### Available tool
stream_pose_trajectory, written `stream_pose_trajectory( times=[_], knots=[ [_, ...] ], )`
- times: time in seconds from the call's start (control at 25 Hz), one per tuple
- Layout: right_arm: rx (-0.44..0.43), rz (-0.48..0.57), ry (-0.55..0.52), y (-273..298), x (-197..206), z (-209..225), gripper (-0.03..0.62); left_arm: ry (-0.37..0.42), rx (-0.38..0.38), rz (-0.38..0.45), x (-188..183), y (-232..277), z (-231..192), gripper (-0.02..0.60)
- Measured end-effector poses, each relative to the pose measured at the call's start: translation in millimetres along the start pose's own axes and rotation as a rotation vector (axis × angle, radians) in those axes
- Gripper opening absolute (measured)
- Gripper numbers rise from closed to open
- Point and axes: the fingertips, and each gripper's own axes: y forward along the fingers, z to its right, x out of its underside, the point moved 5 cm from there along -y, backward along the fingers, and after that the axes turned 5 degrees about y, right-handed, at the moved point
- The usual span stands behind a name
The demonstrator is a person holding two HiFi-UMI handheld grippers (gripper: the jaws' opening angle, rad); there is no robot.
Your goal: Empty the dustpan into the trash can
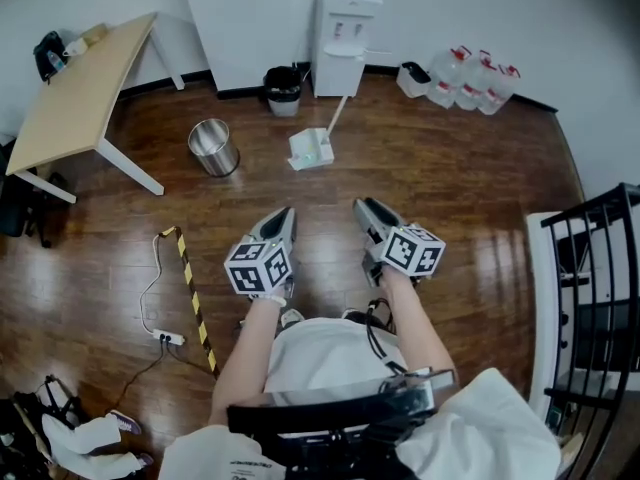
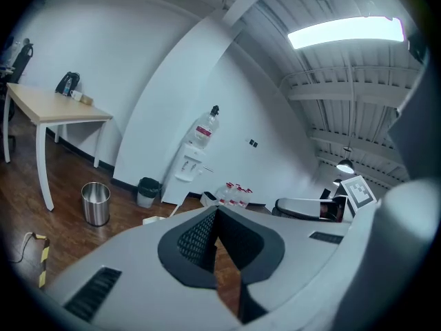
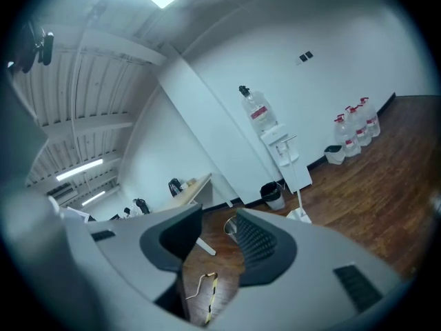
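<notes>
The person's two bare forearms reach forward side by side from a white shirt (image 1: 330, 353), each hand carrying a hand-held gripper tipped slightly down toward the wooden floor (image 1: 470, 178). The left hand-held gripper (image 1: 285, 211) has its jaws brought together at the tips with nothing in them. The right hand-held gripper (image 1: 362, 206) has its jaws standing apart, and through the gap only floor shows, so it is empty too. Both point roughly at the far wall, their marker cubes facing up.

Ahead of them, well out of reach of either one, the dustpan (image 1: 311, 149) sits on the floor. It is a pale, long-handled one, with its pan flat on the boards and its thin handle rising at a slant toward the white water dispenser (image 1: 345, 33) behind it. What the pan holds I can't make out from here.

To the dustpan's left, near it but apart, stands a round steel trash can (image 1: 213, 146), upright with its top open. A small black bin (image 1: 283, 90) is against the wall just beside the dispenser. Water jugs (image 1: 468, 78) cluster at the wall to the right. A wooden bench (image 1: 80, 93) stands at the left, and a white cable (image 1: 152, 288) and a yellow-black strip (image 1: 195, 303) lie on the floor by the person's left arm.
</notes>
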Motion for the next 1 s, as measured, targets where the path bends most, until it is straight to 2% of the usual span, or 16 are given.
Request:
stream_pose_trajectory(
  times=[0.08,0.24,0.44,0.76,1.0],
  knots=[
    [-0.011,0.012,0.005,8.6,-2.5,-4.9,0.222,0.017,0.022,-0.009,-5.7,1.1,-5.8,-0.006],
    [-0.018,0.042,-0.001,28.0,-10.6,-14.1,0.258,0.036,0.079,-0.031,-19.7,16.4,-15.8,-0.006],
    [-0.002,0.059,-0.016,53.2,-36.0,-1.8,0.293,0.039,0.117,-0.042,-37.8,50.9,-18.2,-0.006],
    [0.034,0.018,-0.039,166.6,-103.7,59.1,0.299,0.041,0.066,-0.068,-78.9,176.4,-65.1,-0.006],
    [0.149,-0.062,-0.172,243.3,-158.6,106.3,0.299,0.062,0.026,-0.097,-118.7,275.1,-87.0,-0.006]
  ],
)
